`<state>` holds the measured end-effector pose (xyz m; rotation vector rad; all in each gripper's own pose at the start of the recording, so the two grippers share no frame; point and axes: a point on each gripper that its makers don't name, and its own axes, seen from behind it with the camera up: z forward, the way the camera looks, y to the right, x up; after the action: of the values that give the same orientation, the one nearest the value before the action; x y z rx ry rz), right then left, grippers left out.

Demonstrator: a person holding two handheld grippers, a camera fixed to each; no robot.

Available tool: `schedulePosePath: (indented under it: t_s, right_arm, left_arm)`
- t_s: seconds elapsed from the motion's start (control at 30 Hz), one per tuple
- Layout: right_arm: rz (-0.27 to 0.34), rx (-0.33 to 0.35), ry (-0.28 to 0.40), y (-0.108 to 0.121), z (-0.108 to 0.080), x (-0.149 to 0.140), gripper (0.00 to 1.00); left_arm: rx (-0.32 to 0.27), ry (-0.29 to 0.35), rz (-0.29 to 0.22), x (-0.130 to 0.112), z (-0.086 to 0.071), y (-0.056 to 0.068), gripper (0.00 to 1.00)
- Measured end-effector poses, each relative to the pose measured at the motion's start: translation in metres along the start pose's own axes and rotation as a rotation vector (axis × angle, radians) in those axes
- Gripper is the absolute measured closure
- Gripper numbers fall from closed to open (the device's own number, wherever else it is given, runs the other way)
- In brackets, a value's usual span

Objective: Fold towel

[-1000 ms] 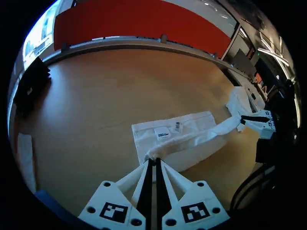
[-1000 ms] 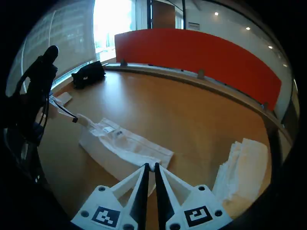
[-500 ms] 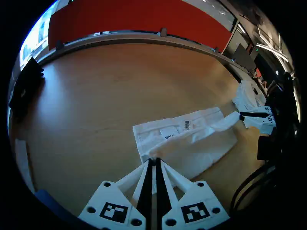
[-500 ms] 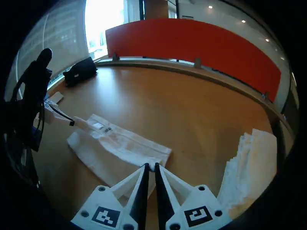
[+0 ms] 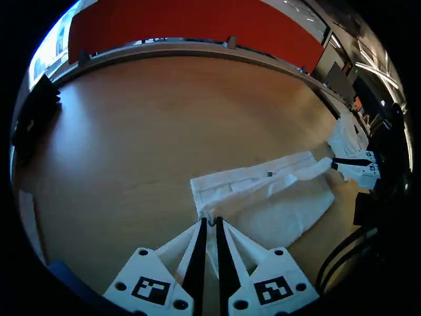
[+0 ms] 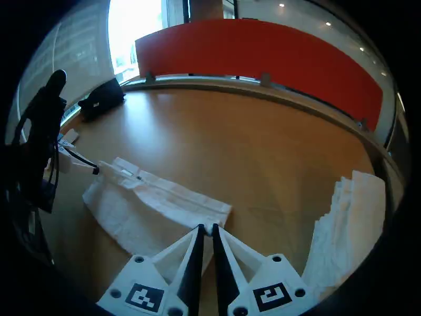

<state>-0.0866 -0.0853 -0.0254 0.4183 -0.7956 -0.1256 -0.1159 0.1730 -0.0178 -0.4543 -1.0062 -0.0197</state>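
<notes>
Clamps one corner of the white cloth towel (image 5: 263,197) between the two fingers of the white left gripper (image 5: 210,221); in the left gripper view, black inner faces drawn close, with a pinch of fabric squeezed at the tips. Clamps the other end of the same edge with the white right gripper (image 6: 207,227); in the right gripper view, much the same: fingers nearly together, cloth nipped between them. Keeps that edge stretched from one gripper to the other, wrinkled along its length. Leaves the remaining cloth lying as a long strip on the light brown wooden tabletop (image 5: 131,131), apparently folded over itself lengthwise, with a narrower upper layer on a wider lower one. In each view, the other gripper small at the towel's far end, touching the cloth. To the right in the right gripper view, a stack of folded white cloths (image 6: 350,221) on the tabletop, near the towel but apart from it. Well away at the far left of the tabletop, a black bag (image 6: 100,97), below a long red partition panel (image 6: 263,52) along the back rim.
</notes>
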Motion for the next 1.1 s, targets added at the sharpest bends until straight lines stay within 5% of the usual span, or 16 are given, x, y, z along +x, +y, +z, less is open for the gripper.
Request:
schedulePosePath:
  t_s: [0.37, 0.87, 1.0, 1.1]
  right_arm:
    - [0.016, -0.015, -0.005, 0.005, 0.009, 0.004, 0.79]
    - [0.023, -0.067, 0.023, 0.019, 0.000, 0.011, 0.28]
    - [0.019, -0.074, 0.028, 0.020, -0.003, 0.012, 0.09]
    - [0.019, -0.075, 0.033, 0.019, -0.006, 0.013, 0.08]
  left_arm:
    - [0.029, 0.001, 0.021, 0.004, 0.006, -0.009, 0.70]
    - [0.098, 0.046, 0.011, 0.010, -0.011, -0.028, 0.10]
    - [0.108, 0.052, -0.012, 0.008, -0.016, -0.032, 0.10]
    - [0.112, 0.058, -0.023, 0.007, -0.021, -0.033, 0.09]
